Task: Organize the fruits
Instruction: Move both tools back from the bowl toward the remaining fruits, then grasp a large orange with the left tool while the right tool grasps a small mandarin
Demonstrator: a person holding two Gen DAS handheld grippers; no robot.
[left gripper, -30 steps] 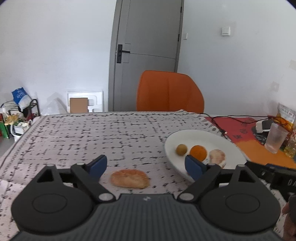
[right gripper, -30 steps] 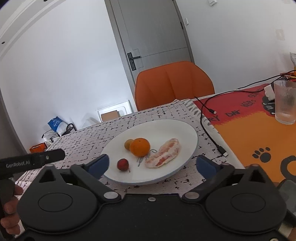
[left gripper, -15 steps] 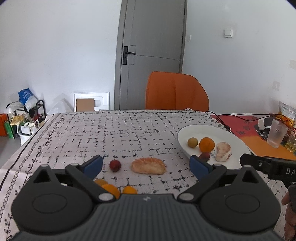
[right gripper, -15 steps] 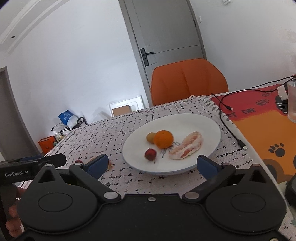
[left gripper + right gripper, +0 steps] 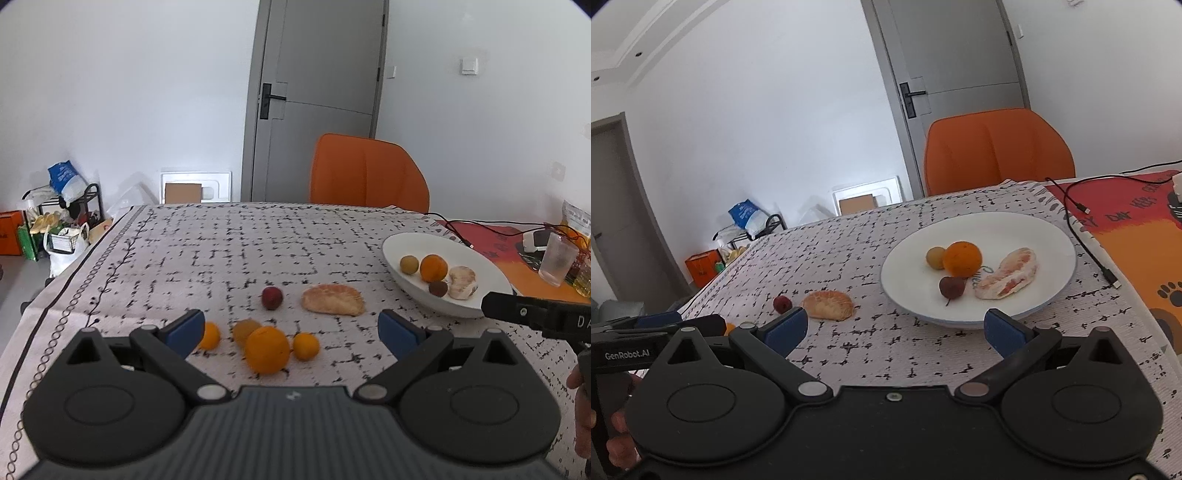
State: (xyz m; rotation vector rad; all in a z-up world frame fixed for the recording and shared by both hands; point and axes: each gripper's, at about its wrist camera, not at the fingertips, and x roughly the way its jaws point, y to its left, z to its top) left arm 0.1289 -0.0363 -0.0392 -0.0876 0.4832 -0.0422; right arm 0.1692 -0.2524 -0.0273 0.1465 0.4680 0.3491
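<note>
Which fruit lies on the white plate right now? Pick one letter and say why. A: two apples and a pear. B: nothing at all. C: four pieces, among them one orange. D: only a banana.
C: the white plate holds an orange, a small yellowish fruit, a dark red fruit and a peeled citrus segment.

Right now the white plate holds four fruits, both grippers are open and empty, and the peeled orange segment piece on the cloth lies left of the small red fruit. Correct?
Not quite. In the left wrist view the peeled segment piece lies right of the small red fruit, not left. The white plate does hold four fruits, and the left gripper and right gripper are open and empty.
</note>
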